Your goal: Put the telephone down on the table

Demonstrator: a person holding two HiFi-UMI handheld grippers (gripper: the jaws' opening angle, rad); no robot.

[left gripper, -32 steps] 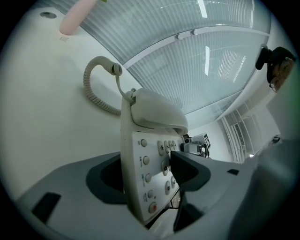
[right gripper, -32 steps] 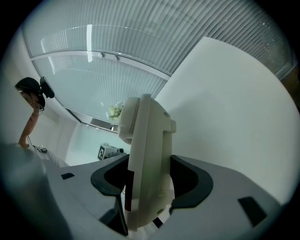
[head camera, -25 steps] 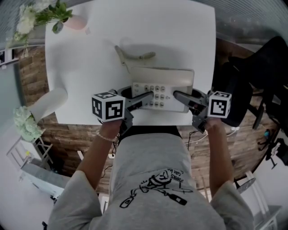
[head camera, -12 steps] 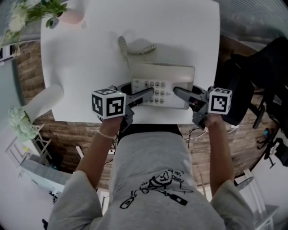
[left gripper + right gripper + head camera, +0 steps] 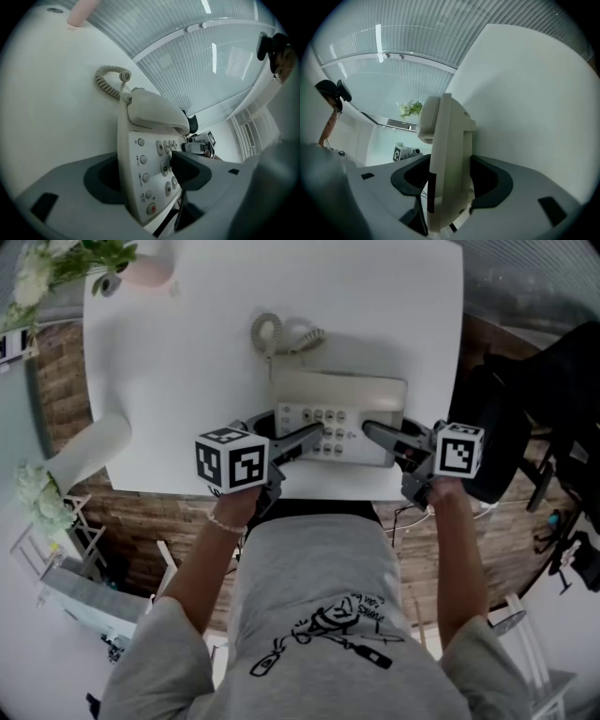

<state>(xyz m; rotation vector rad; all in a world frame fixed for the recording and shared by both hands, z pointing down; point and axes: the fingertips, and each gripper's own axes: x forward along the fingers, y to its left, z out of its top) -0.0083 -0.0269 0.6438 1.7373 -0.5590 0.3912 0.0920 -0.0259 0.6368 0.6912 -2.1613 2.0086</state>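
Note:
A cream telephone (image 5: 339, 397) sits near the front edge of the white table (image 5: 169, 362), its handset on the cradle and its keypad facing up. Behind it lies the coiled cord (image 5: 272, 332). My left gripper (image 5: 295, 439) has the telephone's left end between its jaws. One pad lies on the keypad, and the jaws are opening. My right gripper (image 5: 380, 439) is shut on the right end. In the left gripper view the telephone (image 5: 150, 112) stands between the left gripper (image 5: 140, 171) jaws. In the right gripper view the telephone (image 5: 447, 154) fills the right gripper (image 5: 450, 183).
A pink vase with flowers (image 5: 141, 268) stands at the table's far left corner. A white cylinder (image 5: 89, 451) leans at the left edge, with white flowers (image 5: 37, 502) below it. A black chair (image 5: 553, 399) is to the right of the table.
The cord has gathered into a tighter loop behind the telephone. Both grippers and the telephone stay in the same place near the front edge.

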